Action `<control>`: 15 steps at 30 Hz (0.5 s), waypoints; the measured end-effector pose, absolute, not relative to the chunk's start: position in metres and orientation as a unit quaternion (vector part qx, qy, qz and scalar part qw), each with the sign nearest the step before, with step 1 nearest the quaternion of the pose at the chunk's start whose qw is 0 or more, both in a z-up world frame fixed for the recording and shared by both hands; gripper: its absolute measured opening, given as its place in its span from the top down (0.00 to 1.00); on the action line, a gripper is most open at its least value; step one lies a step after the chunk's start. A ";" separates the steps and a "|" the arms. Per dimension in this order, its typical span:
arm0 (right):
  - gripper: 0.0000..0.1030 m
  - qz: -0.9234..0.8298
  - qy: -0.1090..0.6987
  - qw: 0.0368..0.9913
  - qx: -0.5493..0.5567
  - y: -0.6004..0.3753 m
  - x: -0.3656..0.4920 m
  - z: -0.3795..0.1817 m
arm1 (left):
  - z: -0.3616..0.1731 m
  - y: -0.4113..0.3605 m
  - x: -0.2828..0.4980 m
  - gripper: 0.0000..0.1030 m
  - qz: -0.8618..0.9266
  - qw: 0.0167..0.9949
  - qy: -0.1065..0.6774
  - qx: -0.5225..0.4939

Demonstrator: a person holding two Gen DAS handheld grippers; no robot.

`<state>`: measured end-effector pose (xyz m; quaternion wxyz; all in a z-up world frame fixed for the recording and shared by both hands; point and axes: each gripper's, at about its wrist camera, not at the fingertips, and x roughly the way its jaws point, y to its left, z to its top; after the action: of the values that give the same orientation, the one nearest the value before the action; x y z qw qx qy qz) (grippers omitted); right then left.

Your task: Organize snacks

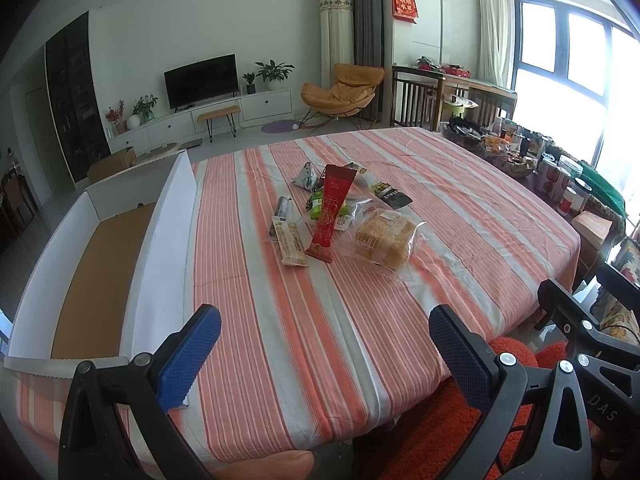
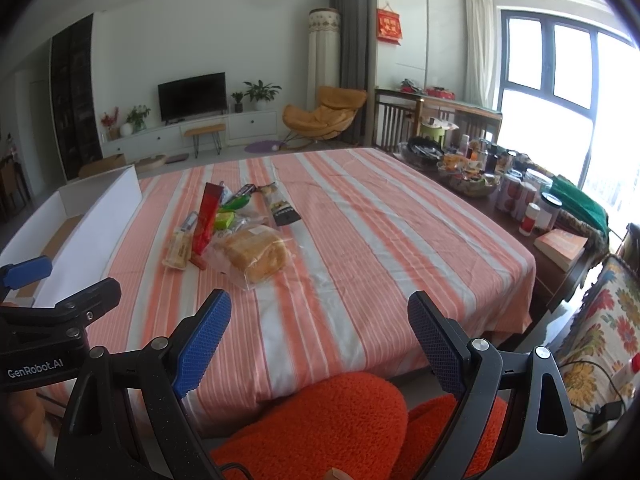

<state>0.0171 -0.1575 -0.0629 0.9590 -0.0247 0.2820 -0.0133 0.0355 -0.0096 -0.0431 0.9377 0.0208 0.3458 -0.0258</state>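
Snacks [image 1: 340,216] heaped beside one box [image 1: 168,216]

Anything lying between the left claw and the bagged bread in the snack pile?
No. In the left wrist view only bare striped tablecloth lies between the open left claw and the bagged bread. The right wrist view shows the same.

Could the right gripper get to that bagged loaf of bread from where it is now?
Probably yes. The right gripper is open and empty, and only bare striped cloth lies between it and the bagged bread, which sits at the pile's near edge.
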 end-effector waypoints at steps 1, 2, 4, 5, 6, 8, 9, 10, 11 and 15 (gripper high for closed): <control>0.10 -0.013 0.282 0.959 -0.024 -0.158 0.017 -0.063 | -0.043 -0.010 0.035 0.00 -0.025 0.938 0.346 0.020; 0.10 -0.013 0.282 0.959 -0.025 -0.157 0.017 -0.063 | -0.044 -0.010 0.035 0.00 -0.025 0.937 0.347 0.020; 0.10 -0.013 0.282 0.959 -0.025 -0.157 0.017 -0.063 | -0.045 -0.010 0.034 0.00 -0.025 0.937 0.348 0.019; 0.10 -0.013 0.282 0.959 -0.024 -0.157 0.017 -0.063 | -0.045 -0.010 0.034 0.00 -0.025 0.937 0.349 0.018; 0.10 -0.014 0.281 0.959 -0.024 -0.157 0.017 -0.063 | -0.045 -0.010 0.034 0.00 -0.025 0.937 0.348 0.018; 0.10 -0.014 0.281 0.959 -0.024 -0.157 0.017 -0.063 | -0.045 -0.010 0.034 0.00 -0.025 0.937 0.348 0.018; 0.10 -0.014 0.282 0.959 -0.024 -0.157 0.017 -0.063 | -0.045 -0.010 0.034 0.00 -0.025 0.937 0.348 0.018; 0.10 -0.013 0.282 0.959 -0.024 -0.157 0.017 -0.063 | -0.045 -0.010 0.034 0.00 -0.025 0.937 0.348 0.018; 0.10 -0.013 0.282 0.959 -0.024 -0.156 0.017 -0.063 | -0.046 -0.010 0.034 0.00 -0.025 0.937 0.348 0.018; 0.10 -0.013 0.282 0.959 -0.025 -0.156 0.017 -0.063 | -0.046 -0.010 0.035 0.00 -0.025 0.937 0.348 0.018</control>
<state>0.0170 -0.1559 -0.0630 0.9591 -0.0245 0.2818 -0.0131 0.0346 -0.0096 -0.0456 0.9368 0.0180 0.3485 -0.0252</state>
